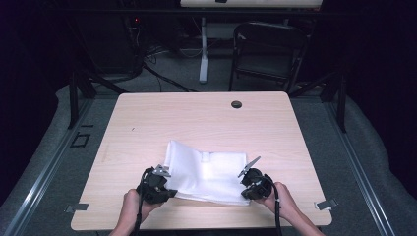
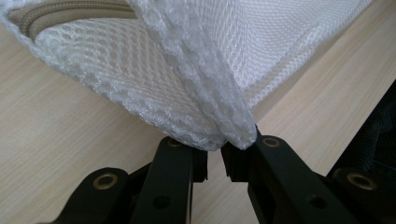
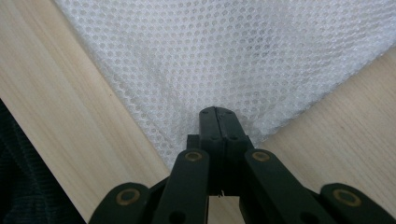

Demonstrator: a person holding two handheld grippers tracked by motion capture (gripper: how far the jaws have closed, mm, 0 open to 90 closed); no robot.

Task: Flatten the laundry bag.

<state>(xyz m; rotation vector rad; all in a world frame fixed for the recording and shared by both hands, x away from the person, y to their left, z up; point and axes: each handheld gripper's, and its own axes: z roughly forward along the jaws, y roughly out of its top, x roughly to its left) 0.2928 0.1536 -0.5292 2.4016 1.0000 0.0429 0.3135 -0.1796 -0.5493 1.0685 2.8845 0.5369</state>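
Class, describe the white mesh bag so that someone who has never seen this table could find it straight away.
Start at the pale wooden table. On its near half lies the white mesh bag, flat and folded, between the two black grippers. It is the one soft white thing there, with honeycomb netting and a beige zip.

Pretty dark room overall: light wood surface (image 1: pixel 206 123) with a round cable hole (image 1: pixel 236 104), grey carpet floor (image 1: pixel 364 162), black folding metal chair (image 1: pixel 268 54) behind, cables on the floor.

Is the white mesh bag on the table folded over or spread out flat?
Folded over. The white mesh bag lies doubled on the table; the left gripper view shows stacked mesh layers at the lifted corner.
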